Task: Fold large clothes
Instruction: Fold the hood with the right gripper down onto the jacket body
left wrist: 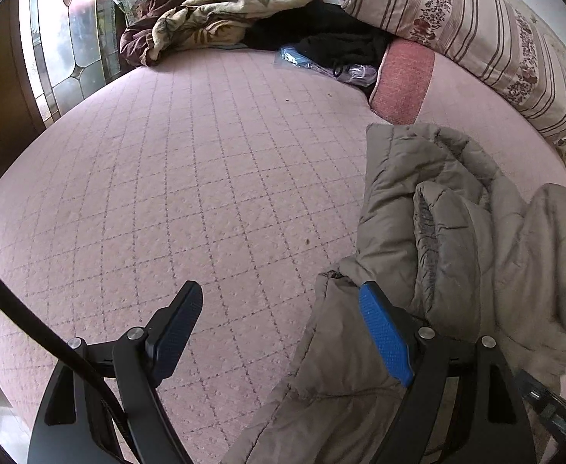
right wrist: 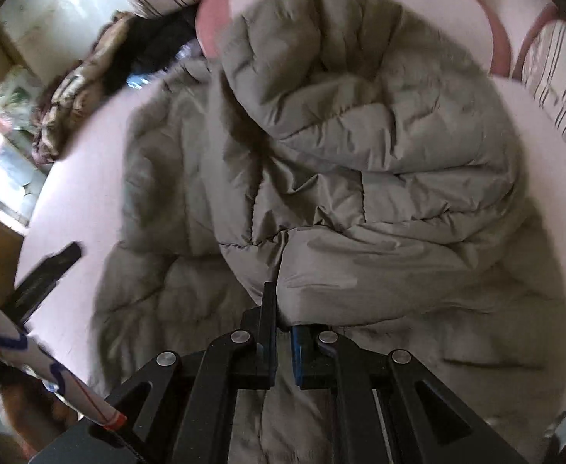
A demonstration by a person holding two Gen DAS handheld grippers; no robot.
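While the left gripper (left wrist: 283,332) hangs low over the bed (left wrist: 205,178), its jaws stand wide apart with nothing between them; the blue-padded finger (left wrist: 385,334) lies against the near edge of the grey padded jacket (left wrist: 437,232), the dark finger (left wrist: 174,328) sits over bare pink quilted cover.

Right gripper (right wrist: 281,332): jaws drawn close together, clamped on a fold of the jacket (right wrist: 321,154) just ahead of the pads. Fabric bunches up from the pinch point. This view is motion-blurred.

Jacket location: on the bed, toward its right side in the left wrist view, crumpled, quilted panels folded over one another; a sleeve-like length runs away from the camera toward the pillows. In the right wrist view it fills most of the frame, with the pink cover showing around its left and far edges. The left gripper's dark finger (right wrist: 47,270) shows at the left edge there, apart from the jacket.

Mid bed: open quilted cover, a few small dark specks.

Far side: a pink pillow (left wrist: 402,81) just beyond the jacket's far end; a striped floral bolster (left wrist: 476,34) behind it along the right. A black garment (left wrist: 321,34) and clear plastic bags (left wrist: 321,63) lie near the pillow. A brown and cream blanket (left wrist: 205,23) is heaped at the far left corner, beside a stained-glass panel (left wrist: 74,34).
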